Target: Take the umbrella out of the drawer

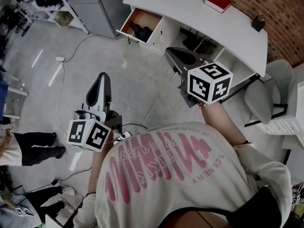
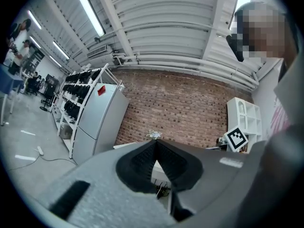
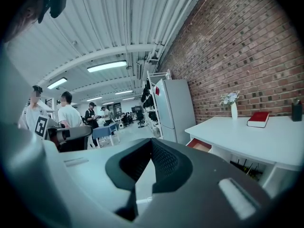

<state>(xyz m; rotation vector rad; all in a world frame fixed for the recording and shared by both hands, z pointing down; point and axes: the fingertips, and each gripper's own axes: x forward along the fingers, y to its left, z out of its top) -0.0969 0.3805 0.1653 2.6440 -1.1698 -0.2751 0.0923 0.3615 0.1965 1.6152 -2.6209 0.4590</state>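
Observation:
The white desk (image 1: 199,13) has its wooden drawer (image 1: 129,22) pulled open at the left end. A dark folded umbrella (image 1: 142,32) lies inside it. My right gripper (image 1: 169,52) is shut and empty, held over the floor a short way in front of the drawer. My left gripper (image 1: 105,75) is lower left, further from the desk, also shut with nothing in it. In the right gripper view the shut jaws (image 3: 151,140) point toward the room, with the open drawer (image 3: 199,145) just to their right. In the left gripper view the jaw tips (image 2: 155,141) meet before a brick wall.
A red book (image 1: 217,2) and a black holder (image 1: 258,23) sit on the desk. A grey chair (image 1: 273,89) stands at the right. Cables (image 1: 152,103) trail over the floor. A grey fridge (image 1: 95,4) stands left of the desk. People stand at the far left.

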